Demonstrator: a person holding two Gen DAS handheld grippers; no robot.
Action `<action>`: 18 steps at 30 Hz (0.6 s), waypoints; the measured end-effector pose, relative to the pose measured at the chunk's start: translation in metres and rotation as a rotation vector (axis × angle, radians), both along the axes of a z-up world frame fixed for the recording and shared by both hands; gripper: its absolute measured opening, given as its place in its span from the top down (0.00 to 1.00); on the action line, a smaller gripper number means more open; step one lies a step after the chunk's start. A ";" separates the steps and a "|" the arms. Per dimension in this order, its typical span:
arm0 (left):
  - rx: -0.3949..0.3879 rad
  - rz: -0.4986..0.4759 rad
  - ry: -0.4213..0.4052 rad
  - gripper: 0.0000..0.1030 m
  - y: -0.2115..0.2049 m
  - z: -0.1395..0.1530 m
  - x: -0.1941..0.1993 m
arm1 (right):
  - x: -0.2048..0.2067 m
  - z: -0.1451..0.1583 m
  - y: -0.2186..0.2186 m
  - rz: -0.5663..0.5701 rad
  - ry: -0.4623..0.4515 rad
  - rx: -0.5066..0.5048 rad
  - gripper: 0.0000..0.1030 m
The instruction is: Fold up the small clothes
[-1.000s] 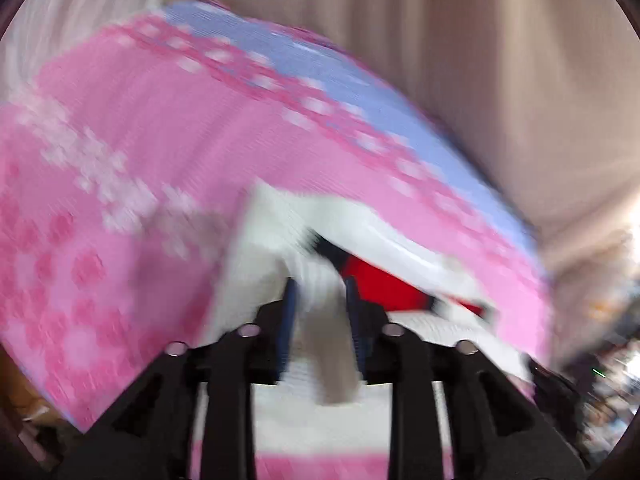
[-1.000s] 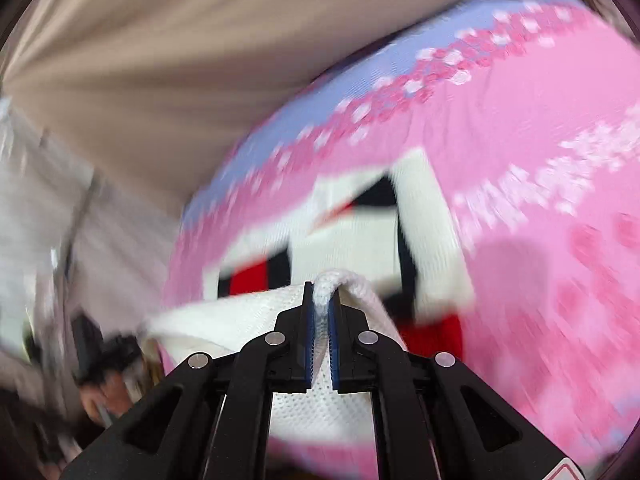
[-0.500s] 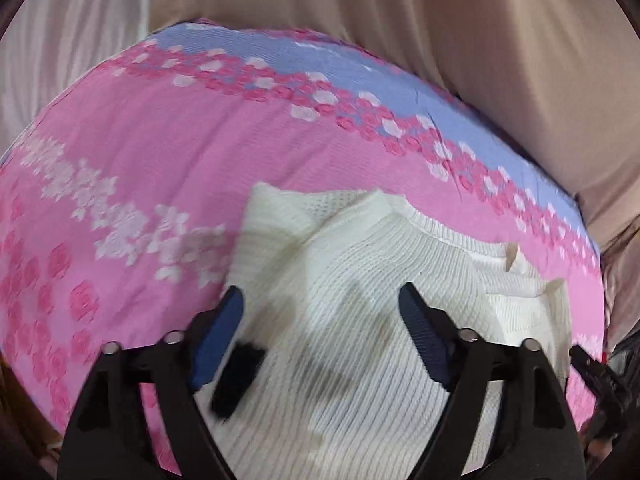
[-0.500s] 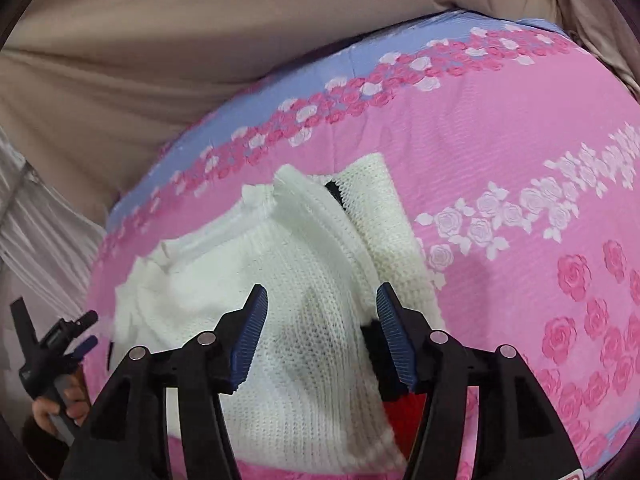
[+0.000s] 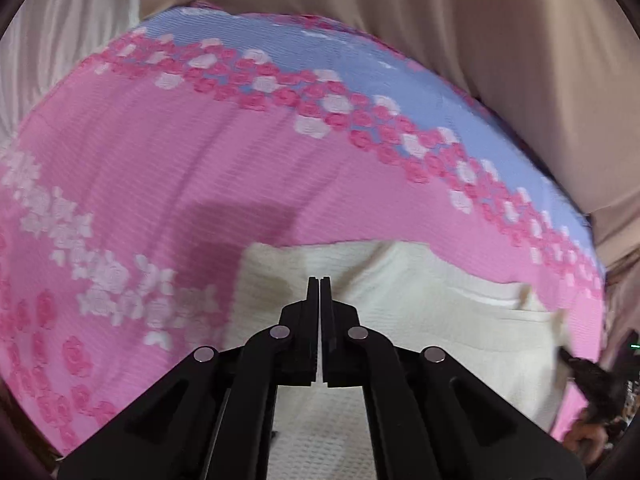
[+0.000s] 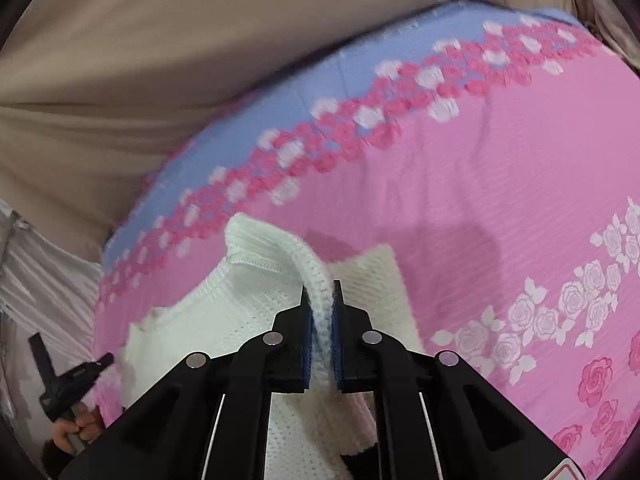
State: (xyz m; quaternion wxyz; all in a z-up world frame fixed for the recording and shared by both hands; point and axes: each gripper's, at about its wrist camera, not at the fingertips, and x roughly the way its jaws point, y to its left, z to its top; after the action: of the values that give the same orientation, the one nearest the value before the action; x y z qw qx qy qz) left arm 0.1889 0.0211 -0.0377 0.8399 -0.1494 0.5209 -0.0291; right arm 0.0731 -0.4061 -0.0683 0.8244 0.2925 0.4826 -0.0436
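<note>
A white knit sweater [image 5: 420,304] lies folded on a pink rose-patterned bedspread [image 5: 180,168]. My left gripper [image 5: 319,282] is shut with nothing between its fingers, hovering over the sweater's near-left part. My right gripper [image 6: 321,292] is shut on a raised fold of the white knit sweater [image 6: 248,304], lifting its edge off the bed. The other gripper shows at the far edge of each view: the right one in the left wrist view [image 5: 596,376], the left one in the right wrist view [image 6: 68,376].
The bedspread [image 6: 500,168] has a blue band with pink roses along its far edge [image 5: 360,64]. Beige curtains [image 5: 480,20] hang behind the bed. White pleated fabric [image 6: 36,280] hangs at the left of the right wrist view.
Both grippers were open above the folded sweater half a second ago. Now the left one has shut empty and the right one has shut on a fold of the knit.
</note>
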 end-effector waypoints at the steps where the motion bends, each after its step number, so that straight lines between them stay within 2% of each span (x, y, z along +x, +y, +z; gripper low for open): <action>1: -0.009 -0.017 -0.007 0.82 -0.004 0.000 -0.002 | 0.005 -0.018 0.001 0.019 0.076 -0.005 0.91; 2: -0.003 -0.037 -0.012 0.68 -0.010 -0.001 -0.003 | 0.006 -0.026 0.004 0.034 0.094 -0.007 0.88; 3: 0.015 -0.043 -0.014 0.45 -0.014 -0.004 -0.004 | 0.004 -0.026 0.009 0.041 0.086 -0.020 0.87; 5: 0.039 -0.074 -0.007 0.45 -0.024 -0.013 0.000 | 0.001 -0.021 0.016 0.041 0.058 -0.034 0.69; 6: 0.040 -0.099 0.012 0.47 -0.029 -0.019 0.003 | 0.002 -0.019 0.018 0.037 0.048 -0.025 0.65; 8: 0.043 -0.151 0.064 0.86 -0.039 -0.035 0.014 | 0.005 -0.014 0.022 0.028 0.033 -0.024 0.59; 9: 0.065 -0.148 0.086 0.94 -0.040 -0.039 0.017 | 0.010 -0.013 0.025 0.036 0.034 -0.037 0.58; 10: 0.059 -0.125 0.077 0.94 -0.036 -0.037 0.021 | 0.015 -0.014 0.027 0.050 0.044 -0.046 0.67; 11: 0.044 -0.105 0.060 0.94 -0.032 -0.031 0.023 | 0.021 -0.014 0.027 0.069 0.056 -0.047 0.93; 12: 0.053 -0.083 0.038 0.95 -0.027 -0.023 0.026 | 0.026 -0.012 0.028 0.084 0.059 -0.042 0.91; 14: 0.080 -0.066 0.032 0.95 -0.021 -0.020 0.032 | 0.024 0.011 0.024 0.062 -0.025 -0.030 0.92; 16: 0.102 -0.054 0.088 0.95 -0.016 -0.037 0.046 | 0.024 0.024 0.014 0.023 -0.080 -0.026 0.92; 17: 0.114 -0.053 0.100 0.94 -0.016 -0.044 0.049 | 0.027 0.018 0.011 0.021 -0.056 -0.049 0.92; 18: 0.128 -0.055 0.085 0.94 -0.018 -0.044 0.051 | 0.033 0.005 0.008 0.031 0.015 -0.065 0.92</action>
State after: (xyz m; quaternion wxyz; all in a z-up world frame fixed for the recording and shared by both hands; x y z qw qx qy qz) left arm 0.2395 0.0032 -0.0817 0.8238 -0.0822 0.5608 -0.0128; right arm 0.1065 -0.3978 -0.0635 0.8304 0.2580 0.4915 -0.0486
